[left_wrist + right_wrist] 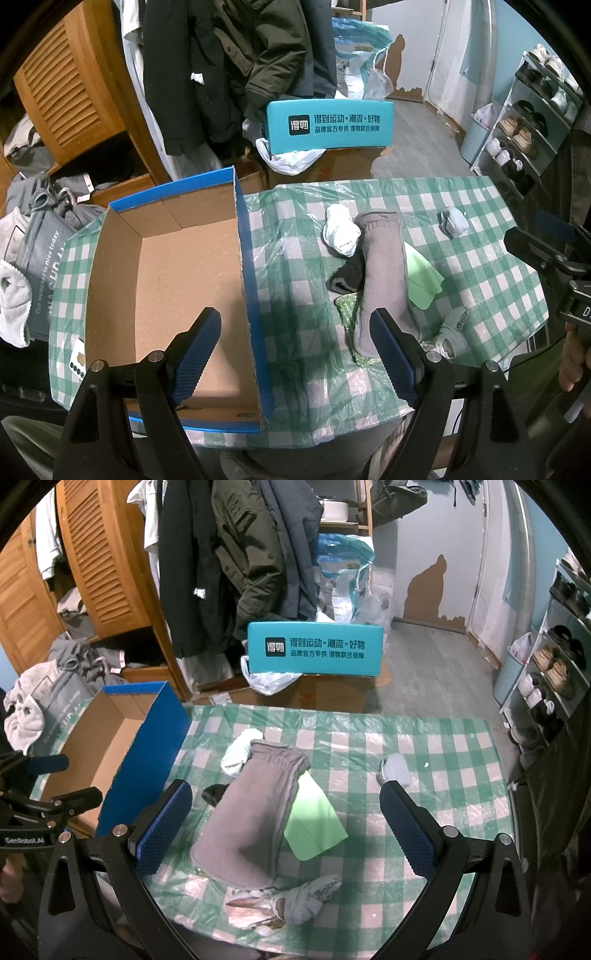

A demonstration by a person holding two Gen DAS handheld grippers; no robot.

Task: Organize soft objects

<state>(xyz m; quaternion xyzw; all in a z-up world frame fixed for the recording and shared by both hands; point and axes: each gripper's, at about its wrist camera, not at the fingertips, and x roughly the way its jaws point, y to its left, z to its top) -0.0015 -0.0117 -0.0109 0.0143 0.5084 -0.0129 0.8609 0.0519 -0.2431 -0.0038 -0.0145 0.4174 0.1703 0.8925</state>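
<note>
My spread, empty right gripper (284,827) straddles the long grey knitted sock (251,812), which runs lengthwise up the frame's centre between my fingers, nearer than my open left gripper (295,354).

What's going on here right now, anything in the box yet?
Nothing yet. The cardboard box on the checkered table looks empty. Both claws are open and holding nothing: the left claw sits over the box's blue wall, and the right claw hovers above the long grey sock. The white bundle, green cloth, black piece, small grey roll and knotted bundle lie loose on the table.
</note>
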